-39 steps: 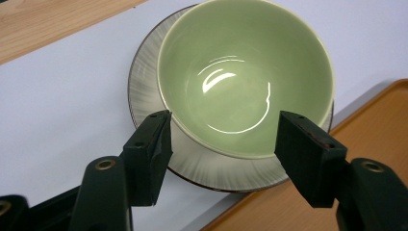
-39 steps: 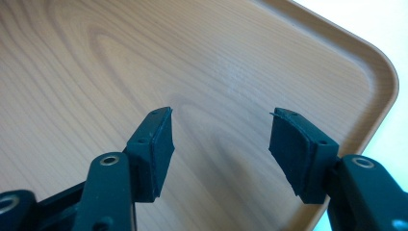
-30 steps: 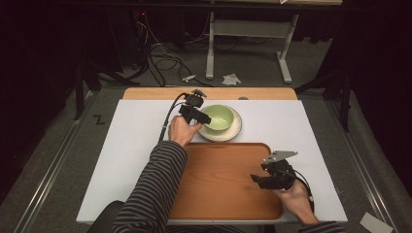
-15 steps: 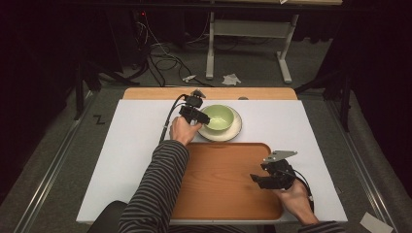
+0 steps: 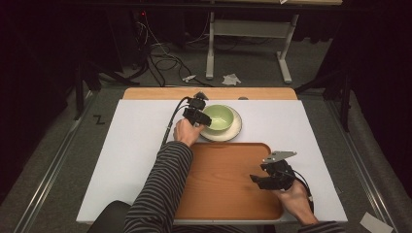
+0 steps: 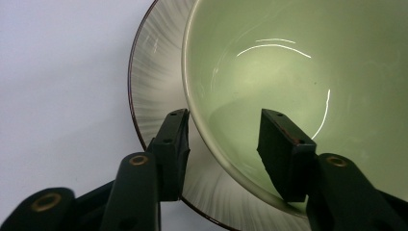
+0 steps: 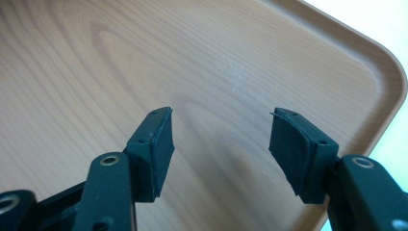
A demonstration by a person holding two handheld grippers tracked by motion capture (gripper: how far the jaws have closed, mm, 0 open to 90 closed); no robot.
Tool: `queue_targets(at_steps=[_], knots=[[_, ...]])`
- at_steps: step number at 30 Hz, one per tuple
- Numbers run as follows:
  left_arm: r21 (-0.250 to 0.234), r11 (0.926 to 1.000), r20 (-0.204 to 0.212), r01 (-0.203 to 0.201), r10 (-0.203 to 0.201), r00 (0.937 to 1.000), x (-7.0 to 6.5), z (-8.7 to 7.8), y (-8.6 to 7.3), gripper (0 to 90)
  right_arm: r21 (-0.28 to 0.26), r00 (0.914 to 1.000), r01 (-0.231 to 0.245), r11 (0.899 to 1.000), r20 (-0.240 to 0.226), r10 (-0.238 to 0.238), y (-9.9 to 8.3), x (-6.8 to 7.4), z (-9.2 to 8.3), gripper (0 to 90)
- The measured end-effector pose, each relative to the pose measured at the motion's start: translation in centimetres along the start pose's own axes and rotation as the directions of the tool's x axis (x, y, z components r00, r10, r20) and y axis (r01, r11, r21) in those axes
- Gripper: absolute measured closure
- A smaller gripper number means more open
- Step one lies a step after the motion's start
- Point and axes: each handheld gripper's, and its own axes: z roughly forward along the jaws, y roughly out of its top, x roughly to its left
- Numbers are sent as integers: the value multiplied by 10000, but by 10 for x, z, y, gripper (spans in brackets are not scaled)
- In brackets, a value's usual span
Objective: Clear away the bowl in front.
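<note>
Item: green bowl (image 6: 288,82), glazed, empty, seated on a pale ribbed plate (image 6: 154,72) with a dark rim line. Location: its near wall stood between the two pads of the left tool (image 6: 223,144), one pad inside the bowl and the other outside, over the plate. In the high view the bowl (image 5: 219,116) lay just beyond that tool (image 5: 199,115), on the white surface (image 5: 126,145).

Left tool: jaws at middling width and just having been closing, with the bowl's rim between them. The inner pad appeared to lie against or very near the bowl's inside wall; a visible gap remained between the outer pad and the wall, so the pinch was judged not yet made.

Step in hand, as judged: taking hold of the bowl by its rim.

Next move, as judged: finish the closing until both pads press the wall, then lift straight up so the plate stays down and the glazed rim does not slip sideways.

Right tool (image 7: 221,139): jaws wide, holding nothing, hovering over the wooden tray (image 7: 380,72) near one rounded corner. In the high view it (image 5: 266,178) sat over the tray's (image 5: 218,204) right part, well apart from the bowl.

Tray: bare wood grain beneath the right tool, a likely place for setting the bowl down.
</note>
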Motion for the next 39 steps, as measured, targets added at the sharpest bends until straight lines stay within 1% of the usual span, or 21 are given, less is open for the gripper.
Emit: queue_targets(at_steps=[3, 5, 9, 14, 16, 18, 21, 24, 27, 37, 39], knots=[[12, 10000, 33, 84, -84, 10000, 2, 0, 0, 586, -53, 10000, 59, 10000, -58, -59, 1, 1, 0, 428], [49, 10000, -7, 26, -26, 10000, 1, 0, 0, 609, -65, 9999, 132, 9999, -35, -132, 1, 2, 0, 428], [115, 9999, -76, 24, -23, 10000, 1, 1, 0, 639, -28, 10000, 67, 10000, -24, -67, 0, 1, -2, 428], [232, 9997, -162, -94, 97, 9998, 1, 2, -1, 681, -31, 10000, 79, 10000, -48, -79, 0, 1, -1, 428], [336, 9993, -126, -131, 136, 9998, 1, 2, -1, 709, -42, 9999, 103, 9999, -10, -103, 0, 2, -1, 427], [356, 9993, -117, -136, 141, 9998, 1, 3, -1, 714, 3, 9999, 134, 9999, 21, -134, 0, 2, 0, 427], [387, 9992, -75, -111, 114, 9999, 1, 2, -1, 721, 38, 9999, 127, 9999, -55, -127, 1, 2, 0, 427], [371, 9993, -96, -27, 31, 9999, 1, 2, -1, 749, 56, 9999, 153, 9999, -10, -153, 0, 3, 0, 427], [359, 9993, 34, 38, -39, 10000, 1, 3, -1, 776, 44, 9999, 101, 9999, -57, -101, 0, 2, 0, 427], [271, 9988, 248, 415, -421, 9988, 3, 4, 1, 804, 58, 9999, 92, 9999, -68, -92, 0, 3, 0, 427], [227, 9979, 375, 601, -610, 9974, 5, 5, 1, 813, 45, 9999, 100, 9999, -84, -100, 0, 3, 1, 427]])
